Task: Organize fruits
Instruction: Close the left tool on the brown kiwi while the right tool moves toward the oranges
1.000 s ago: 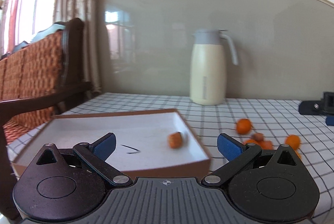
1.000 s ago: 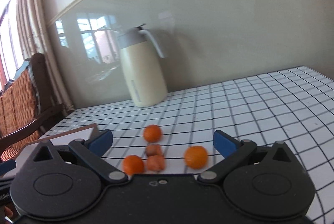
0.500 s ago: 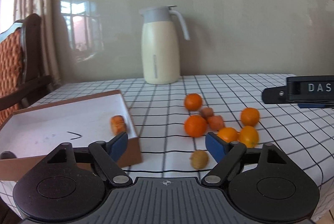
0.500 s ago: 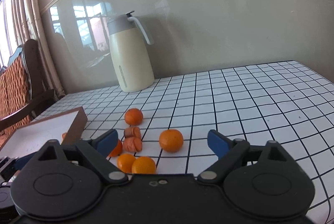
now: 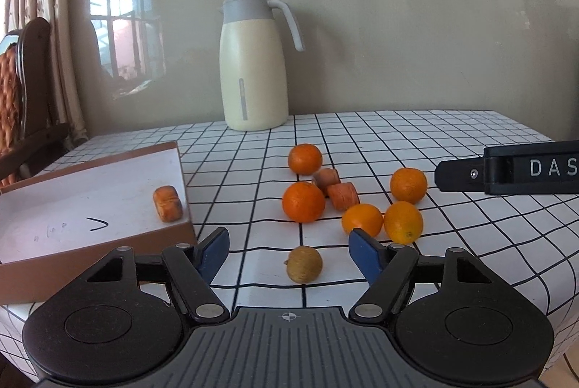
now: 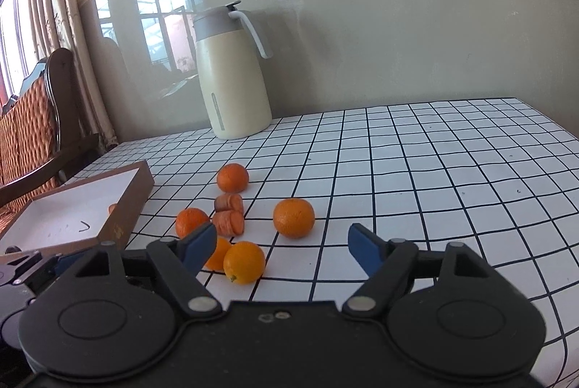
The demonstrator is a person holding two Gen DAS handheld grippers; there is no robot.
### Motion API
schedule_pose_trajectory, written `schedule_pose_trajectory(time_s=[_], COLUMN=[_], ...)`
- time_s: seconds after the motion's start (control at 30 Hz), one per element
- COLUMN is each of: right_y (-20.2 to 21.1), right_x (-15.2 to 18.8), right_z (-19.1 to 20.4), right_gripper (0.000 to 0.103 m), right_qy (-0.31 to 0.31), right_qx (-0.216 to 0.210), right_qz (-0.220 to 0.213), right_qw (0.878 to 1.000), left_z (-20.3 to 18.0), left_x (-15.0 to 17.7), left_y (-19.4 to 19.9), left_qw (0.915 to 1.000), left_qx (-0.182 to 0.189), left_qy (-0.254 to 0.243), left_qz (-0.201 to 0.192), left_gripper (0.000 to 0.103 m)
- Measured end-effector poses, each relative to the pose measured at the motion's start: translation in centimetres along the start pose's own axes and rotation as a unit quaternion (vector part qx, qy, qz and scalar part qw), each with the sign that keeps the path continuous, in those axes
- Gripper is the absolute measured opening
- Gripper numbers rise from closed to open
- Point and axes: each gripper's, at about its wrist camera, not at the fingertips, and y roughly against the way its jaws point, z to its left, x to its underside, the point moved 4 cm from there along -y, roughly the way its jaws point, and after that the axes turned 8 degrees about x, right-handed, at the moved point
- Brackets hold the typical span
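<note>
Hovering above the tabletop (image 5: 416,135), the left gripper (image 5: 289,248) is held spread wide, empty, a brown fruit (image 5: 304,264) between its fingers; the right gripper (image 6: 280,245) is likewise spread, empty.

Jug: cream thermos (image 5: 254,62) upright by my wall (grey lid).
Cloth: checked tablecloth (image 6: 434,163).
Chair: wooden chair (image 6: 39,120), left.
</note>
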Motion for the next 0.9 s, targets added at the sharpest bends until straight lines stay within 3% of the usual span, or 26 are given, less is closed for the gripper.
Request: schedule_pose_trajectory(time_s=[0.23,0.6,0.7,0.77,0.9], right_y=[-0.1,-0.6,-0.8,-0.9,-1.2], right_x=[0.1,0.6,0.7,0.8,0.9], right_z=[0.1,1.5,1.7,1.9,2.2], right_gripper=[0.07,0.058,0.053,0.053,0.053], right_qy=[0.003,0.025,0.03,0.033,0.035], right_qx=[-0.005,-0.014,-0.017,-0.018,-0.021], right_qz=[0.003,0.012,0.015,0.018,0.022], right_qw=[1.0,1.0,0.999,0.999,0.999], left_z=[-0.7,-0.7,-0.8,-0.9,-0.9], left_x=[0.3,0.7,0.8,0.9,1.1], left_y=[-0.7,-1.2,-1.3,-1.5,-1.7], left_qw=[0.9999,0.9998,0.9997,0.9996,0.9995], left_qx=[0.003,0.002,0.001,0.002,0.001], left_qy=[-0.003,-0.002,-0.003,-0.002,-0.003], left_qz=[0.012,0.02,0.023,0.027,0.031], left_gripper=[0.066,0.064,0.059,0.053,0.049])
